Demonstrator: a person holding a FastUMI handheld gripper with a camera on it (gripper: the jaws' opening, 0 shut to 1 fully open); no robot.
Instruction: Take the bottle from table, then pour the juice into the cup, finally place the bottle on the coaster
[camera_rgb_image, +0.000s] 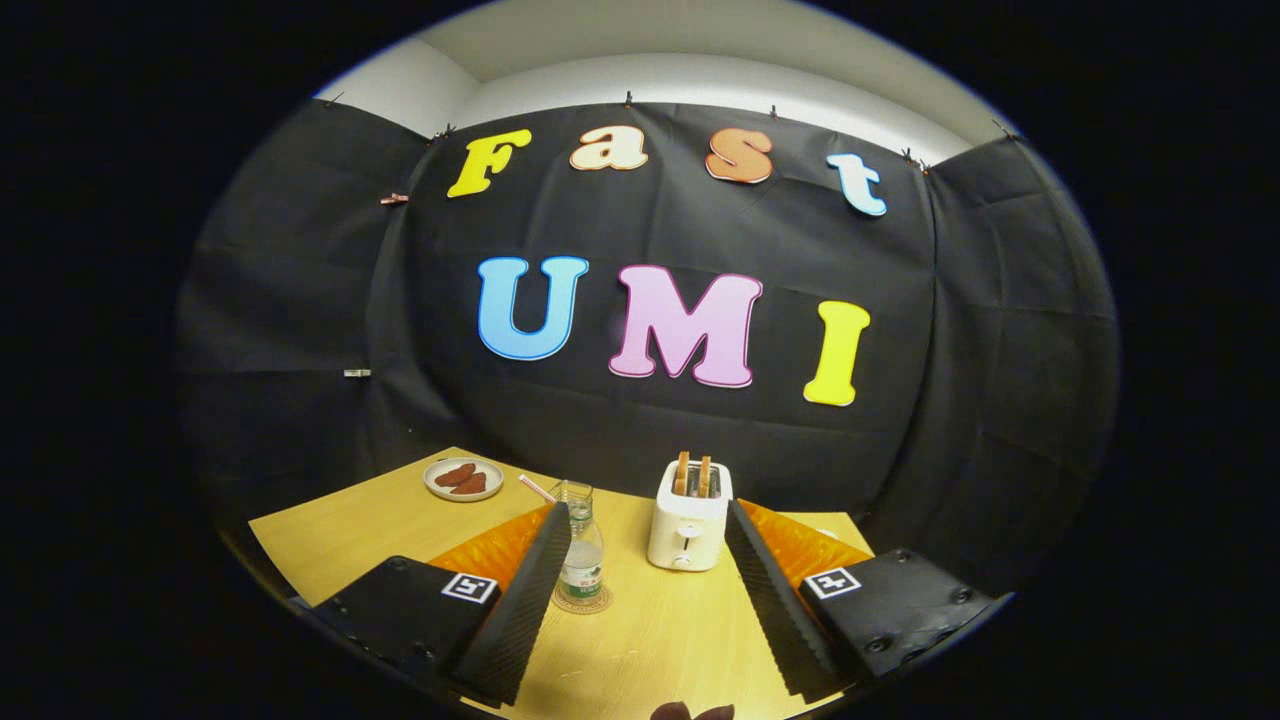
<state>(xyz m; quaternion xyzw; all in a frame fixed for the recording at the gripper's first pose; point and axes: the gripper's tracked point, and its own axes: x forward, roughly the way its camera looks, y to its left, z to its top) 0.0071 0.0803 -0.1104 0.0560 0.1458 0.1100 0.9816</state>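
The tool (648, 575) gapes wide, holding nothing; the bottle (582, 560) stands upright, seemingly on the coaster (583, 602), hard against its left finger.

A wooden table (400, 530) is seen carrying a white toaster (688, 525) with two slices in its slots, a plate (463, 479) of brown pieces, a glass cup (574, 494), a straw (537, 488), and a bottle (581, 560) set upright on a round coaster (583, 603).
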